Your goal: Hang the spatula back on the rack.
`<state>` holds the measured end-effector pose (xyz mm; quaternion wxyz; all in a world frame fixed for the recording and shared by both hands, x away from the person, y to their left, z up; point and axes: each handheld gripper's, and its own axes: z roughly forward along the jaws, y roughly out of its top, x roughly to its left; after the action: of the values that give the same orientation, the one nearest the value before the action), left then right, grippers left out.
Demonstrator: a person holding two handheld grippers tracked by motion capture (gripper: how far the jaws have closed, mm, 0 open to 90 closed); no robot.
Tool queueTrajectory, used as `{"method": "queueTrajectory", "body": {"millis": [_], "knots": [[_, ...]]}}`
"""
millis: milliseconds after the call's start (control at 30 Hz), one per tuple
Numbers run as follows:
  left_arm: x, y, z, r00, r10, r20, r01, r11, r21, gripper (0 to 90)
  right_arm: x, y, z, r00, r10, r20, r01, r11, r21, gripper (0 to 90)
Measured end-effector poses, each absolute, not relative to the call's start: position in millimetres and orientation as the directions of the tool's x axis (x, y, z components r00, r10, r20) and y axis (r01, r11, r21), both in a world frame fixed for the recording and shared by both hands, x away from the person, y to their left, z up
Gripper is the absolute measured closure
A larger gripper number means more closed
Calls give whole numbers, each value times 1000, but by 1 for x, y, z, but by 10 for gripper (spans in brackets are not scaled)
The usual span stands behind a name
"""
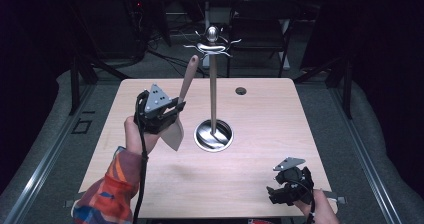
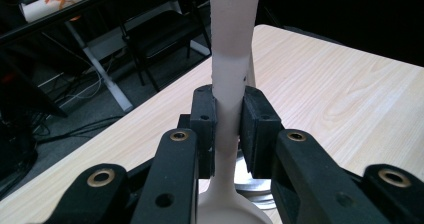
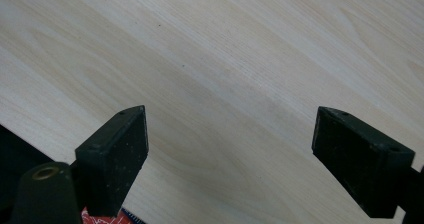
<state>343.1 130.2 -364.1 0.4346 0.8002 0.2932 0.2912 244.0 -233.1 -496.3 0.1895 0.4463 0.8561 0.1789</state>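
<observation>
Where dark room surrounds, wooden table (image 1: 260,149) bears stand (image 1: 213,134).

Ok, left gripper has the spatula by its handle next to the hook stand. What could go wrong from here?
1. The left gripper clamps only the narrow neck of the spatula, so the long handle could pivot or slip between the pads.
2. The spatula's handle tip sits close to the stand and its thin hooks; a careless swing could knock or tip the stand.
3. The right gripper is open near the table edge, too far away to steady the stand.
</observation>
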Motion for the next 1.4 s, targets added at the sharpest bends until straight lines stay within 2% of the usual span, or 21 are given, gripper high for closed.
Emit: {"method": "queueTrajectory", "body": {"millis": [1400], "knots": [[359,109,-372,651,731,204,258,-466,847,778,244,-233,-496,-531,831,-167,694,539,476,143]]}}
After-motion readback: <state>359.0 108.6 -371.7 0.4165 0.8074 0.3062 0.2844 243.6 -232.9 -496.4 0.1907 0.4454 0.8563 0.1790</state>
